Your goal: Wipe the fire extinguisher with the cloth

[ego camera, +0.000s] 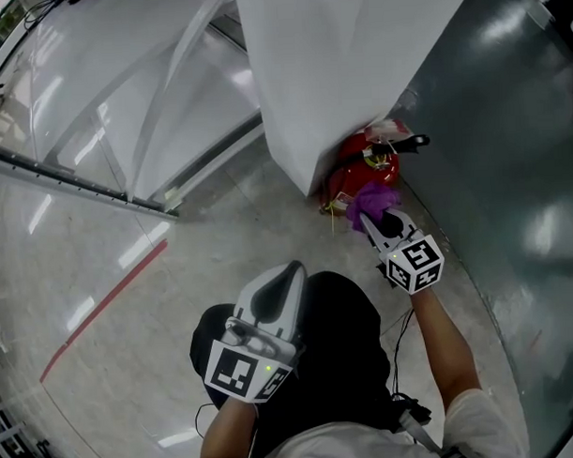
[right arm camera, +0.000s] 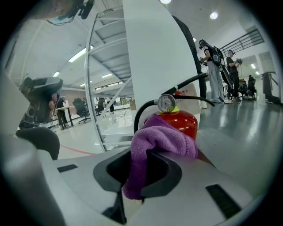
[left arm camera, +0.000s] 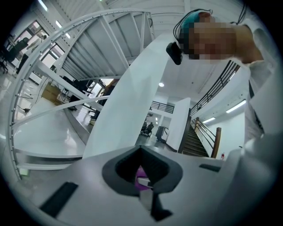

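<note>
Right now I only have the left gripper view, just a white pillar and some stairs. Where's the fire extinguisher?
Observer: The red fire extinguisher stands at the foot of the white pillar, ahead to your right.
Operator: Is the cloth in hand?
Observer: Yes, the right gripper is shut on the purple cloth.
Operator: How close is it?
Observer: The cloth is right by the extinguisher's top, just below the gauge; I cannot confirm contact.
</note>
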Action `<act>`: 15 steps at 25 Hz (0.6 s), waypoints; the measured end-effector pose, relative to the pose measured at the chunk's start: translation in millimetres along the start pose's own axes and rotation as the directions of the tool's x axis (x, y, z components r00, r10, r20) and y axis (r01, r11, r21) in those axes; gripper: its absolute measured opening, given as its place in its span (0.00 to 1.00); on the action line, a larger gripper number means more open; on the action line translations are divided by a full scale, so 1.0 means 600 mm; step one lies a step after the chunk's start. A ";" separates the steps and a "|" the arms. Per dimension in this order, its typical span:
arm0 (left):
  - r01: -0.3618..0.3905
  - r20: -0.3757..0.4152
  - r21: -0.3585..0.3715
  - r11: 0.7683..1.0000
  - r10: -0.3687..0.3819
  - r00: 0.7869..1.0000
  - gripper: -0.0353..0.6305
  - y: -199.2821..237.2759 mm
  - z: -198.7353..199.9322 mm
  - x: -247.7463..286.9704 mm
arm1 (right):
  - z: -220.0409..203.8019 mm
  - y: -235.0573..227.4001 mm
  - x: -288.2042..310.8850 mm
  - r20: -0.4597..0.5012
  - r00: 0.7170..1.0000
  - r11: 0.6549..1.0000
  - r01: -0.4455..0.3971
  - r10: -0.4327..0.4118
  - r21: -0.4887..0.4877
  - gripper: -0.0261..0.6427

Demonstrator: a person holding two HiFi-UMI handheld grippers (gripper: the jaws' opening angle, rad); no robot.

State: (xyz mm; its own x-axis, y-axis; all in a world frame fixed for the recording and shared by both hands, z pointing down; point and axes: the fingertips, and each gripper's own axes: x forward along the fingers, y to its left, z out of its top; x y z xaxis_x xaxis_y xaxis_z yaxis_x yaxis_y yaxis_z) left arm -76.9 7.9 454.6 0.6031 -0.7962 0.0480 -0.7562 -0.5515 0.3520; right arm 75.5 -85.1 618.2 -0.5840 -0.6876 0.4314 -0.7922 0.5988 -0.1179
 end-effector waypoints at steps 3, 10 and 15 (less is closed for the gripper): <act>-0.010 -0.001 -0.011 1.000 0.010 1.000 0.06 0.004 -0.002 -0.005 | -0.009 -0.004 0.013 -0.012 1.000 1.000 -0.003 0.003 0.017 0.13; 0.005 0.010 0.010 1.000 -0.005 1.000 0.06 -0.001 0.001 -0.009 | -0.049 -0.021 0.037 -0.050 0.999 0.999 0.012 -0.011 0.030 0.13; 0.016 0.010 0.009 1.000 -0.016 1.000 0.06 -0.007 -0.002 -0.012 | -0.090 -0.029 0.054 -0.079 0.997 0.999 0.021 -0.017 0.049 0.13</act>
State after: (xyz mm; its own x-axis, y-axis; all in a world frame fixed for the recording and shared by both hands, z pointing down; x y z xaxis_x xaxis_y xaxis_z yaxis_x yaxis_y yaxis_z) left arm -77.9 16.0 453.6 0.6123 -0.7899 0.0332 -0.7490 -0.5661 0.3442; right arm 79.6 -95.5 682.6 -0.5545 -0.6632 0.5027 -0.8120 0.5634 -0.1524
